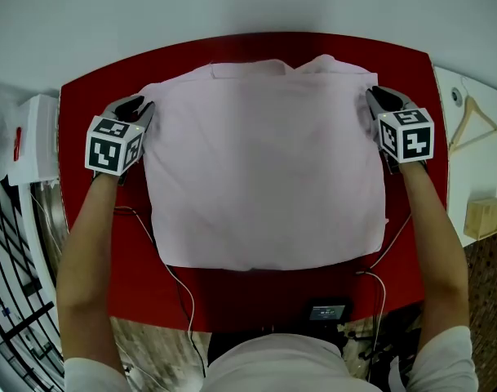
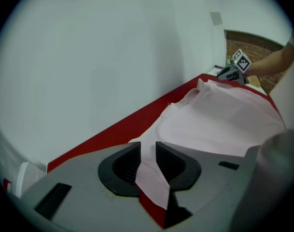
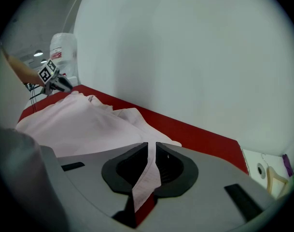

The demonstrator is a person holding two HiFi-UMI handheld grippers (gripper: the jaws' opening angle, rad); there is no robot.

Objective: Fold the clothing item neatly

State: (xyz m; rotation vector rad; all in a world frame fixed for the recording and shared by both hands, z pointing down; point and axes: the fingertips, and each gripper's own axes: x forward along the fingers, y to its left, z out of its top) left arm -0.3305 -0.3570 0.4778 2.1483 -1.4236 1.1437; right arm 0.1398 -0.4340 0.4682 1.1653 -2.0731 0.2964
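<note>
Head view lost the near edge of the red table [image 1: 232, 296] behind the person's torso. A small black device [image 1: 327, 310] sat there, its screen too small to read. At left, a white container [image 1: 37, 141] was partly cut off, and its red label was too blurred to read. Each of the 2 marker cubes bore only black-and-white squares.

The pink shirt [image 1: 264, 170] lay spread across the table, its 2 far corners at the grippers. Left gripper view showed the left gripper [image 2: 147, 146] with its jaws slightly apart and the shirt's edge in the gap. Right gripper view showed the right gripper [image 3: 152, 146] with its jaws almost together, pinching the other corner. A wooden hanger [image 1: 472, 121] lay beyond the table's right side.
</note>
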